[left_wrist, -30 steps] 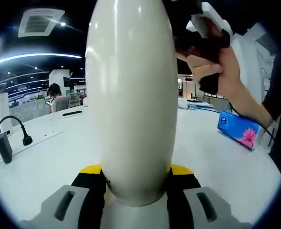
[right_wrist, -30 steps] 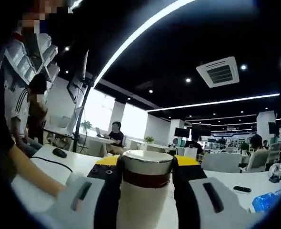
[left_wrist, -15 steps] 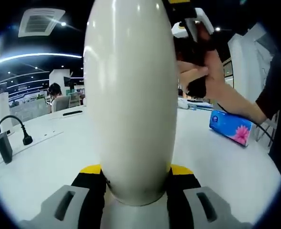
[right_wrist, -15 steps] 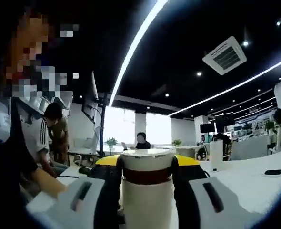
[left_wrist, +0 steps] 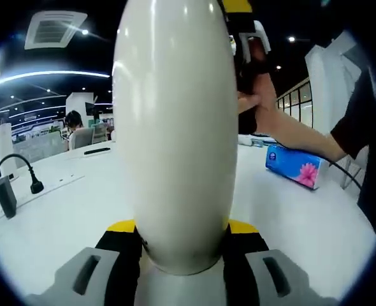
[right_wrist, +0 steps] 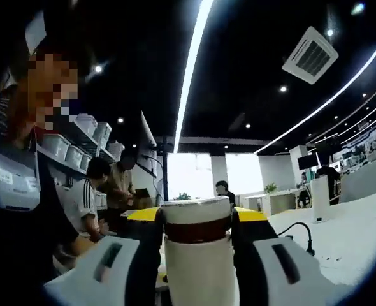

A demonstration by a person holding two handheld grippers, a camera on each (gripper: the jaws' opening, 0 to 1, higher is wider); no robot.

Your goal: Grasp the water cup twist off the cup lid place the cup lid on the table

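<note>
A tall, glossy white water cup [left_wrist: 175, 127] stands upright in the middle of the left gripper view. My left gripper [left_wrist: 181, 227] is shut on its lower body, one yellow-tipped jaw on each side. At the cup's top right, a person's hand [left_wrist: 259, 105] holds my right gripper [left_wrist: 242, 32]. In the right gripper view the cup lid [right_wrist: 196, 211], pale with a dark red band under it, sits between the jaws. My right gripper [right_wrist: 195, 217] is shut on the lid.
The white table [left_wrist: 60, 210] carries a blue tissue box [left_wrist: 293, 167] at the right, and a black gooseneck microphone [left_wrist: 30, 177] and a dark block [left_wrist: 5, 196] at the left. Two people [right_wrist: 102, 194] stand at the left of the right gripper view; a black cable [right_wrist: 299, 229] lies on the table.
The right gripper view has swung round the lid, so the room behind it has swept sideways. In the left gripper view, the hand, right gripper and tissue box have shifted left.
</note>
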